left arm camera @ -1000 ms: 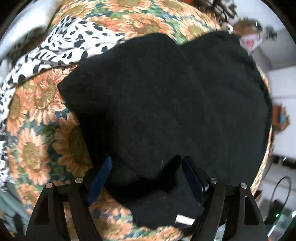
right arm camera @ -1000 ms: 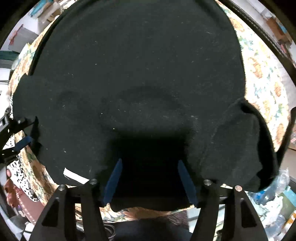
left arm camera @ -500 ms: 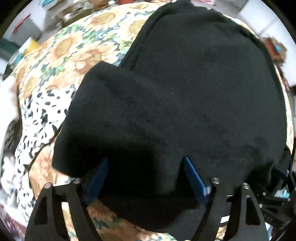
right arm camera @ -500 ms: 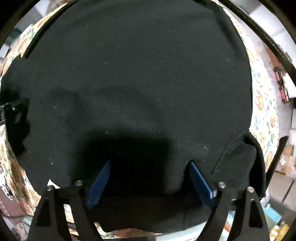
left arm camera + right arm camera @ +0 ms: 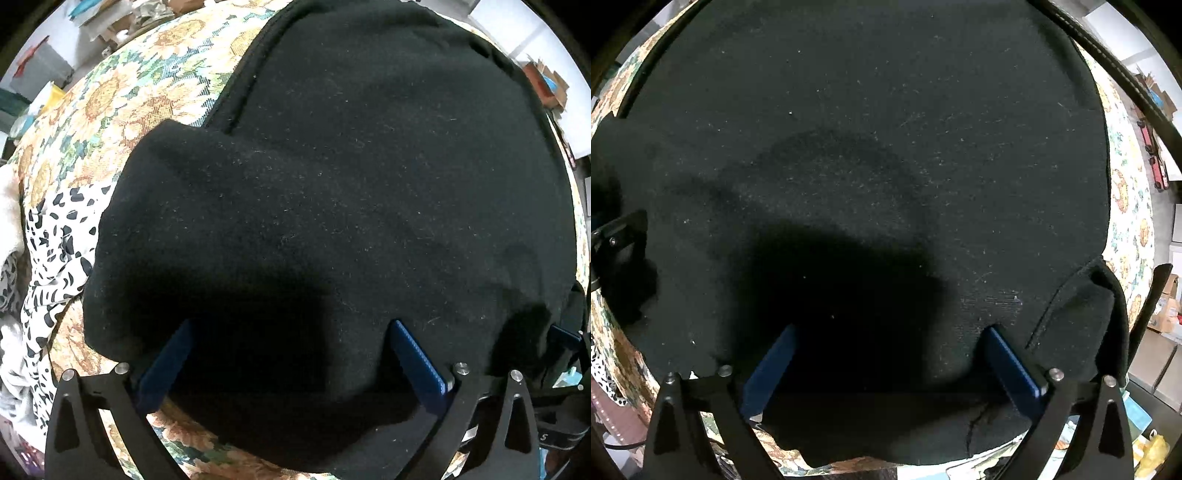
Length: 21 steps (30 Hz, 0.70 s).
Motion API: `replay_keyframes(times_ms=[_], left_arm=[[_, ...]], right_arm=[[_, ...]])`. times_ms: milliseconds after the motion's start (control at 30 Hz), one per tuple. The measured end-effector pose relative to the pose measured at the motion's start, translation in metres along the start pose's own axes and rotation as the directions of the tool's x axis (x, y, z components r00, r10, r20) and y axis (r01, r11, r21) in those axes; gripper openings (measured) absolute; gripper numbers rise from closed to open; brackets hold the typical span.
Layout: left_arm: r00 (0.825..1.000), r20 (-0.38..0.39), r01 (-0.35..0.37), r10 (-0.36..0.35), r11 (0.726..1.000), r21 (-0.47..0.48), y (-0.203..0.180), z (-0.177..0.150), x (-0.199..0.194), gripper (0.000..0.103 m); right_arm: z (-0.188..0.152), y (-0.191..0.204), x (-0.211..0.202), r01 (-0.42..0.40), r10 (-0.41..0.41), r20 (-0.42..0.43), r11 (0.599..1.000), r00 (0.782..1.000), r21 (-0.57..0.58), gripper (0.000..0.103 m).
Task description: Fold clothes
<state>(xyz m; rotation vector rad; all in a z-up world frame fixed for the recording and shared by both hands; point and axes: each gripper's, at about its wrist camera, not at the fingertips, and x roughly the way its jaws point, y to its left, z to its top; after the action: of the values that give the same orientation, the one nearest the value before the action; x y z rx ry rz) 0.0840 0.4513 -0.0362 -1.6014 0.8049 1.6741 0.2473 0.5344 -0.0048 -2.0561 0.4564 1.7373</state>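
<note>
A black garment [image 5: 332, 184] lies spread on a sunflower-print cloth [image 5: 129, 99] and fills both wrist views, with a folded layer on its left side. My left gripper [image 5: 291, 325] points straight down at the garment's near edge, jaws opening wide; cloth lies between the blue pads [image 5: 417, 362] but they do not press on it. My right gripper [image 5: 891, 329] also points down over the black garment [image 5: 868, 129], jaws opening wide with slack cloth between them. A folded sleeve [image 5: 1082, 317] lies at its right.
A white garment with black spots [image 5: 55, 251] lies crumpled at the left on the sunflower cloth [image 5: 1126, 192]. The surface's near edge runs just below both grippers. Boxes and clutter [image 5: 1163, 306] stand on the floor beyond the right edge.
Both pairs of jaws have spread wider and let go of the black cloth. The left gripper rolled and shifted over the garment, and both sank closer to it.
</note>
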Motion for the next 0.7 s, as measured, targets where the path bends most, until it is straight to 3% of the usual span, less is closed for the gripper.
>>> replay_keyframes(times_ms=[167, 300, 367, 467, 500, 533, 600, 633, 700], left_arm=[[0.999, 0.032, -0.012, 0.012, 1.000, 0.007, -0.004, -0.002, -0.004, 0.103], [0.990, 0.140, -0.021, 0.020, 1.000, 0.001, -0.007, -0.014, -0.010, 0.103], [0.986, 0.165, -0.025, 0.026, 1.000, -0.005, -0.008, -0.018, -0.012, 0.103], [0.991, 0.125, -0.038, 0.048, 0.996, -0.078, -0.007, -0.017, -0.020, 0.103], [0.993, 0.100, -0.050, 0.063, 0.990, -0.130, -0.004, -0.016, -0.023, 0.103], [0.991, 0.107, -0.052, 0.075, 0.977, -0.208, 0.001, -0.020, -0.032, 0.103], [0.984, 0.171, 0.019, 0.049, 0.927, -0.374, 0.013, -0.033, -0.055, 0.103], [0.980, 0.196, 0.079, 0.012, 0.891, -0.448, 0.018, -0.041, -0.065, 0.103], [0.966, 0.243, 0.212, -0.085, 0.800, -0.562, 0.021, -0.057, -0.081, 0.103]], right_arm=[[0.006, 0.005, 0.002, 0.019, -0.019, -0.013, 1.000, 1.000, 0.000, 0.103], [0.003, 0.019, 0.002, 0.026, -0.026, -0.007, 0.999, 1.000, 0.020, 0.103], [0.003, 0.025, -0.001, -0.009, 0.009, -0.004, 1.000, 1.000, 0.014, 0.103], [0.003, 0.033, -0.005, -0.066, 0.066, -0.002, 0.998, 0.998, 0.004, 0.102], [0.003, 0.027, -0.011, -0.164, 0.164, -0.011, 0.986, 0.986, 0.005, 0.101], [0.002, 0.018, -0.018, -0.255, 0.255, -0.011, 0.967, 0.967, 0.010, 0.098], [0.000, -0.003, -0.034, -0.402, 0.402, 0.001, 0.915, 0.916, 0.027, 0.098], [0.000, -0.018, -0.042, -0.432, 0.432, 0.024, 0.901, 0.902, 0.043, 0.099], [-0.001, -0.049, -0.052, -0.446, 0.440, 0.080, 0.891, 0.894, 0.082, 0.100]])
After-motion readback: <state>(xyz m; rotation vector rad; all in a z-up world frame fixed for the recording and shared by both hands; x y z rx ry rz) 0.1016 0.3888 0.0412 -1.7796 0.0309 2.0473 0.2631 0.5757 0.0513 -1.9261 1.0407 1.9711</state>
